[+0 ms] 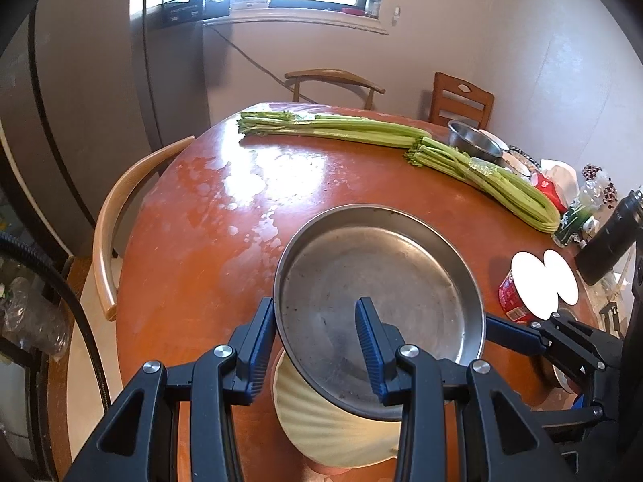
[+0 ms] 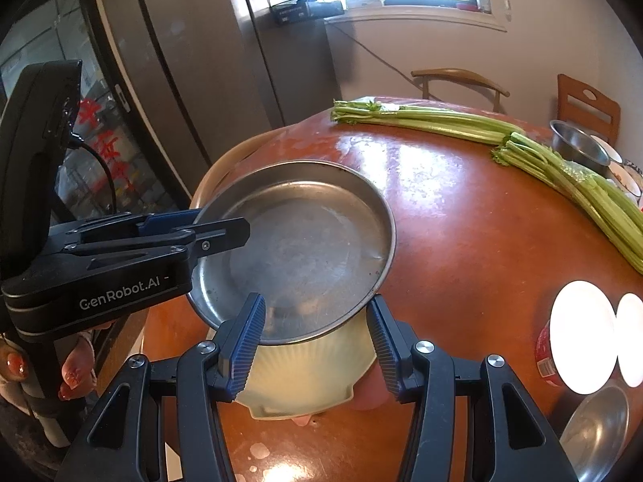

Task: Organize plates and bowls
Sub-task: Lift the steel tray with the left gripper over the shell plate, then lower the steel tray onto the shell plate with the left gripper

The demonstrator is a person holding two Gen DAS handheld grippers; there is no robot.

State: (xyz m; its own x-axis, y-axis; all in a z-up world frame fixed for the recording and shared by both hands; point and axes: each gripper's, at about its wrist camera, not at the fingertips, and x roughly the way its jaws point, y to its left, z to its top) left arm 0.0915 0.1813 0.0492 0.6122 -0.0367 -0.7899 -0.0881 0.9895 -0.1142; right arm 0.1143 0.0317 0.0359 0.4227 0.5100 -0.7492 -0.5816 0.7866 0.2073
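Left gripper clamped on steel plate's near-left rim, jaws shut. Round, no long axis; tilted, far rim higher, over ribbed cream bowl on tabletop. Right gripper half open, jaws flanking the bowl, contact unclear.

Cream ribbed dish mostly hidden under steel plate; lids on red tub blown out white; small steel bowl cut off btm right.
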